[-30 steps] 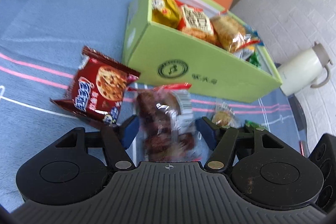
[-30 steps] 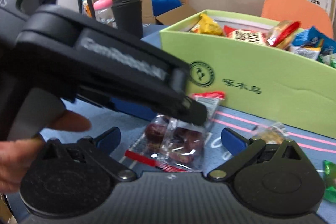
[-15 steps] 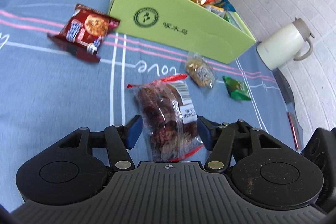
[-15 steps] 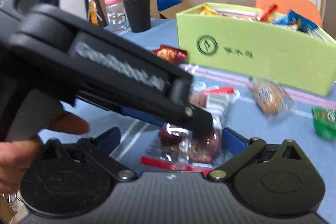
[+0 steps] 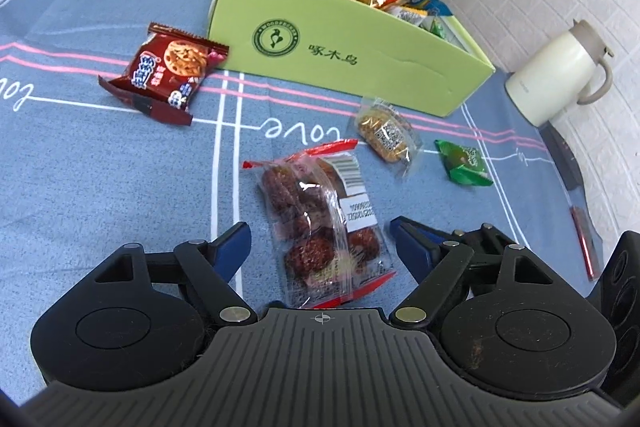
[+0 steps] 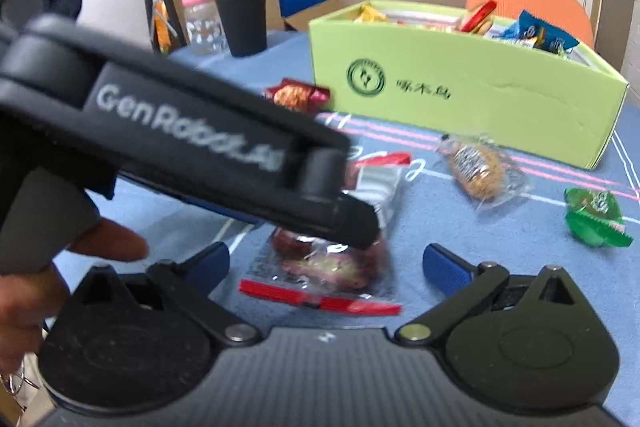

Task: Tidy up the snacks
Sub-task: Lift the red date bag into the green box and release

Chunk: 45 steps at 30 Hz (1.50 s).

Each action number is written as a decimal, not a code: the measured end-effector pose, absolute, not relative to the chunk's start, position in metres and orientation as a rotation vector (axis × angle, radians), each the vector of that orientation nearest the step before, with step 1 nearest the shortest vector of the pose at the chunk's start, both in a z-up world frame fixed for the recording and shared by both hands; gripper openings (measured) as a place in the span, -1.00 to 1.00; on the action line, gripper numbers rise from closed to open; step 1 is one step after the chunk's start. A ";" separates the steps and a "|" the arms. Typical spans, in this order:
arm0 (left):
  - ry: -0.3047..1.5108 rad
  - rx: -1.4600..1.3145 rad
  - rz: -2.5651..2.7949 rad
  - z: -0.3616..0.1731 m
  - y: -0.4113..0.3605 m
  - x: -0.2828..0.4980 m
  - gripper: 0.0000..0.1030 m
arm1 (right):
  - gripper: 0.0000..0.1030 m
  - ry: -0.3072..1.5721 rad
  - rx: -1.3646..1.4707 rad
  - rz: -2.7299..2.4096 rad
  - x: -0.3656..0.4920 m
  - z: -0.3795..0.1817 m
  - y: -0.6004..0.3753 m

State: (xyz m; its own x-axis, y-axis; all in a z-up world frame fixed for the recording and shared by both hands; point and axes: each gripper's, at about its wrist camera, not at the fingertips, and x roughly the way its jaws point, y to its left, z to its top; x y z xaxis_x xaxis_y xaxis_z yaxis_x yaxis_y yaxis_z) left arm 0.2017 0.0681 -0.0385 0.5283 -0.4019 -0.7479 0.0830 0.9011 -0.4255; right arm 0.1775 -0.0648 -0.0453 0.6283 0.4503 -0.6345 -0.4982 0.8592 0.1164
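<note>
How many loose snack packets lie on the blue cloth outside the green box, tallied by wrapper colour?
Dark red cookie packet: 1
Clear packet of dark red fruit with red seals: 1
Clear packet with a golden snack: 1
Green packet: 1
Total: 4

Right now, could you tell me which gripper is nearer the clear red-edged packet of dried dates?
Left gripper: its opening jaws straddle the date packet. Right gripper hovers just behind.

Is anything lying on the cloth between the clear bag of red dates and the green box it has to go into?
No. Only bare blue tablecloth separates the clear bag of red dates from the green cardboard box; the small clear-wrapped cake lies off to the right.
</note>
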 end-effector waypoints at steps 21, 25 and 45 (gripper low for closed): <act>0.887 -0.347 -0.330 -0.022 0.063 0.203 -0.56 | 0.30 0.583 -0.202 0.515 0.176 -0.023 -0.048; 0.763 -0.344 -0.368 0.027 0.067 0.212 -0.54 | 0.31 0.455 -0.213 0.500 0.188 0.022 -0.051; 0.725 -0.311 -0.248 0.045 0.084 0.388 -0.25 | 0.63 0.445 -0.151 0.481 0.347 0.040 -0.052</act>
